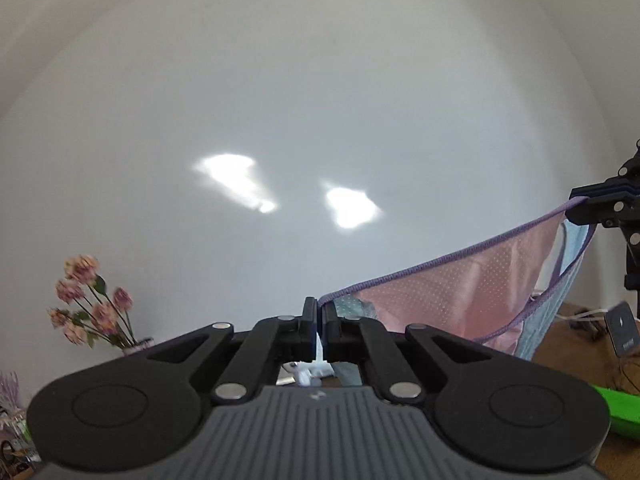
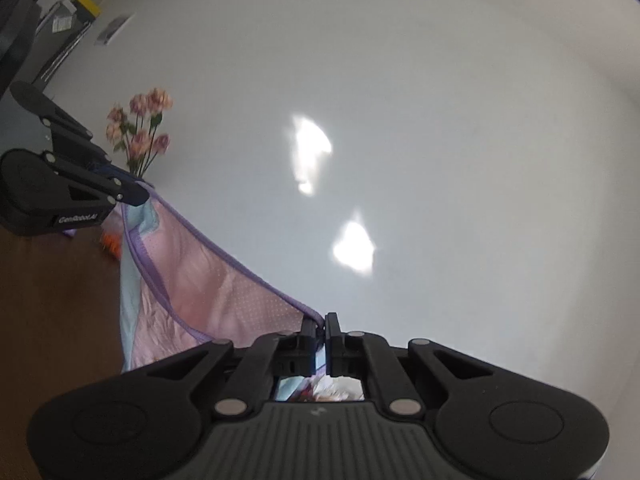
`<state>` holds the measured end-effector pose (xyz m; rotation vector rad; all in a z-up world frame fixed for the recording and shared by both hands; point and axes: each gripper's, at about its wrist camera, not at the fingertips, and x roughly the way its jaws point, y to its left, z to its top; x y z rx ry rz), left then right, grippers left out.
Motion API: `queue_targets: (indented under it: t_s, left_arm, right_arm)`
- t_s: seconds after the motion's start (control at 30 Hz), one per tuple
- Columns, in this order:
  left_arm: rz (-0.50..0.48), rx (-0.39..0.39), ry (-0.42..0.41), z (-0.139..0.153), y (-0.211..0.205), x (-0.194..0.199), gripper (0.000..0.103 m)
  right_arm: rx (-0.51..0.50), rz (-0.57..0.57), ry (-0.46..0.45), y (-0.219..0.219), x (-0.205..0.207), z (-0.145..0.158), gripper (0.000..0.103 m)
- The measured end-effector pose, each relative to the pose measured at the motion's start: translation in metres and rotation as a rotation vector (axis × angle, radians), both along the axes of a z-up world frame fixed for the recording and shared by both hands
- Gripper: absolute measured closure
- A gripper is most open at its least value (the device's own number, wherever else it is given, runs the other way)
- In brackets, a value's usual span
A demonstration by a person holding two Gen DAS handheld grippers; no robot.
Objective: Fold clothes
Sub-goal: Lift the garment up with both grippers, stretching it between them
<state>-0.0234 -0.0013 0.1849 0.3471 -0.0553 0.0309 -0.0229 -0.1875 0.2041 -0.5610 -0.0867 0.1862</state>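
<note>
White wall (image 1: 320, 80) behind garment (image 1: 460, 292) between grippers

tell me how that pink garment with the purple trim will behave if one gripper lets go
Probably floppy: the pink garment sags between the left gripper and right gripper, so a freed corner would likely drop. It looks thin and light, and its sheen hints it may slip.
</note>
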Motion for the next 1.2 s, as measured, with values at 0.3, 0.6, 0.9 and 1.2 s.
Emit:
queue_targets:
  t_s: [0.3, 0.6, 0.9, 1.2]
  left_arm:
    - [-0.061, -0.01, -0.068, 0.032, 0.002, -0.062, 0.101]
    - [-0.074, -0.031, 0.218, -0.026, 0.011, 0.022, 0.101]
    - [-0.057, 0.012, 0.389, -0.061, 0.017, 0.205, 0.101]
    - [0.008, 0.09, 0.11, 0.04, -0.017, 0.312, 0.101]
  right_arm:
    - [-0.042, 0.02, -0.085, -0.001, -0.059, 0.031, 0.1]
    - [-0.037, 0.011, 0.179, 0.008, 0.03, -0.021, 0.1]
    - [-0.053, -0.045, 0.333, 0.043, 0.209, -0.064, 0.1]
    - [0.046, -0.129, 0.043, 0.065, 0.315, 0.02, 0.1]
